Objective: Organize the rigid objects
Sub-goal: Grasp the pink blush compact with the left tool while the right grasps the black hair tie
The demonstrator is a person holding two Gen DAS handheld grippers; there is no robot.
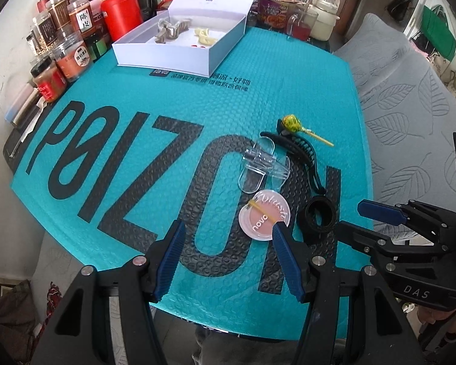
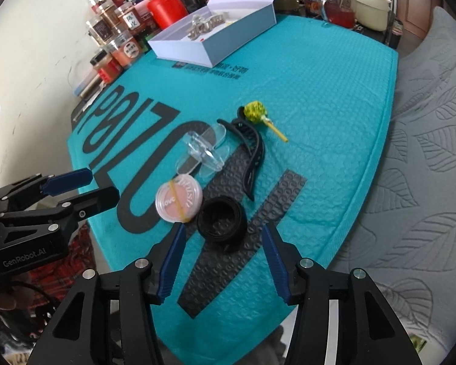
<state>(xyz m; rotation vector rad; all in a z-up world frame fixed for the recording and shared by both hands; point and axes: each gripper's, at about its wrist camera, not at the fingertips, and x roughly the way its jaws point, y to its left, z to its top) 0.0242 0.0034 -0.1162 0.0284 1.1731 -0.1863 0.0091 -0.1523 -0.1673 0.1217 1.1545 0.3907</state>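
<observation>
From the left wrist camera, the left hand-held gripper fills the bottom of the frame, its two blue fingers spread apart and holding nothing. The right hand-held gripper comes in from the lower right edge, its two fingers also apart and empty. Both hang over a teal mat on the bench. Five loose things lie in a cluster right of centre: one compact with a yellow band across it, just beyond the left gripper's right finger; one black coil beside it to the right; one clear clip above the compact; one black claw clip curving along its right side; and one lollipop at the top of the group. One open white box stands at upper centre with a few small pieces inside. Jars crowd the upper left.

From the right wrist camera, the right gripper sits at bottom centre, fingers wide and empty, with the coil just ahead between the tips. The left gripper shows at the left edge, fingers parted. The compact touches the coil's left side; the clear clip, claw clip and lollipop lie beyond. The box is at top centre.
</observation>
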